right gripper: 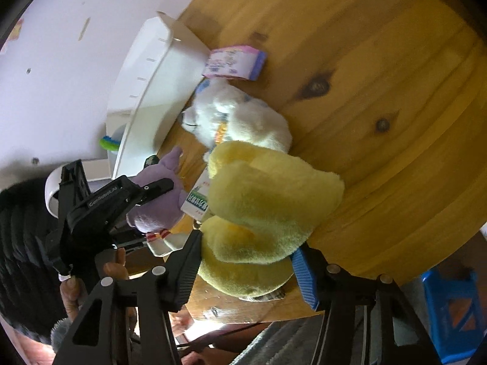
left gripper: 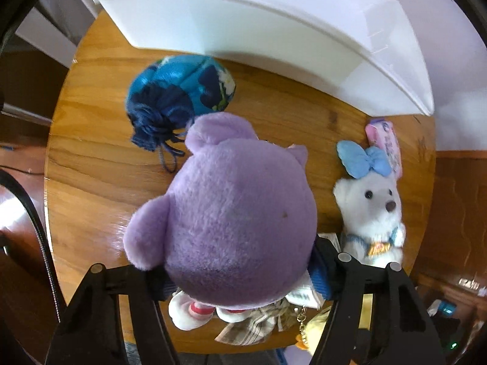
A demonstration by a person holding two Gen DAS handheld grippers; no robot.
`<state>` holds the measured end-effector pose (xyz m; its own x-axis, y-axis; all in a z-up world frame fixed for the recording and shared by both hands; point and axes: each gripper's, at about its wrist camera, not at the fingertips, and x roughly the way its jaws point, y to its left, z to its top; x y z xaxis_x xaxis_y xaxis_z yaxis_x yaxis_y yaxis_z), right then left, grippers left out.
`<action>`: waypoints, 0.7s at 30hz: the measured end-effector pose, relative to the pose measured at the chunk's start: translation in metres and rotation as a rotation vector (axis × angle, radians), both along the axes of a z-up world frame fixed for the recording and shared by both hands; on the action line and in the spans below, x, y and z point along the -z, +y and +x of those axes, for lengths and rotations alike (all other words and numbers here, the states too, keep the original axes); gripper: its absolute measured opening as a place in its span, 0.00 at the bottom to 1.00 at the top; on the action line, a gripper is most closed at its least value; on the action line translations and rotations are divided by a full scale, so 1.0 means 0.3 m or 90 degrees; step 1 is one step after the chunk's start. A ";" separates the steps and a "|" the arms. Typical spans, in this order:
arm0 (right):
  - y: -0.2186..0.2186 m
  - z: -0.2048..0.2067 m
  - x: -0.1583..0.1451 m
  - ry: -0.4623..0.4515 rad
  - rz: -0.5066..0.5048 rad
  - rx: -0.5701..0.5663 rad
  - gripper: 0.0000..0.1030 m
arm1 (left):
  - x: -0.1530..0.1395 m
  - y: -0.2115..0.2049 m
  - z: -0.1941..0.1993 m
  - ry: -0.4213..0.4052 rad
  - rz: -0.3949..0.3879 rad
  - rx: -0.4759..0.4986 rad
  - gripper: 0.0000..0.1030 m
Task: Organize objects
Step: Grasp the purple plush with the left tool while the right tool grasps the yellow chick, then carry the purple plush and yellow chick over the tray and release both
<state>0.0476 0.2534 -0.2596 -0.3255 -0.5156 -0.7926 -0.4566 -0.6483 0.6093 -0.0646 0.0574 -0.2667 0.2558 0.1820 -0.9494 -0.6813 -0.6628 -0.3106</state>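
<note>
My left gripper (left gripper: pixel 240 286) is shut on a purple plush toy (left gripper: pixel 228 219), held above the wooden table (left gripper: pixel 91 152); it also shows in the right wrist view (right gripper: pixel 158 210), with the left gripper (right gripper: pixel 155 210) clamped on it. My right gripper (right gripper: pixel 246 261) is shut on a yellow plush toy (right gripper: pixel 261 206) near the table's front edge. A white plush bear with a blue bow (left gripper: pixel 371 210) lies on the table, seen too in the right wrist view (right gripper: pixel 243 118). A blue drawstring pouch (left gripper: pixel 179 91) lies to the left.
A white shelf organizer (left gripper: pixel 243 21) stands at the back of the table, also in the right wrist view (right gripper: pixel 152 76). A pink packet (right gripper: pixel 234 62) lies beside the bear. A small white box (right gripper: pixel 197 200) and plaid cloth (left gripper: pixel 252 325) lie near the front edge. A blue stool (right gripper: pixel 453 304) stands on the floor.
</note>
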 end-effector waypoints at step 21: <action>-0.185 0.011 -0.388 0.137 0.237 -0.096 0.55 | -0.433 -0.137 0.026 0.115 0.178 0.136 0.68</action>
<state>0.0509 0.1977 -0.1431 -0.4459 -0.2620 -0.8559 -0.2294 -0.8908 0.3922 -0.0569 0.0162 -0.1367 0.1494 0.4002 -0.9042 -0.8546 -0.4077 -0.3217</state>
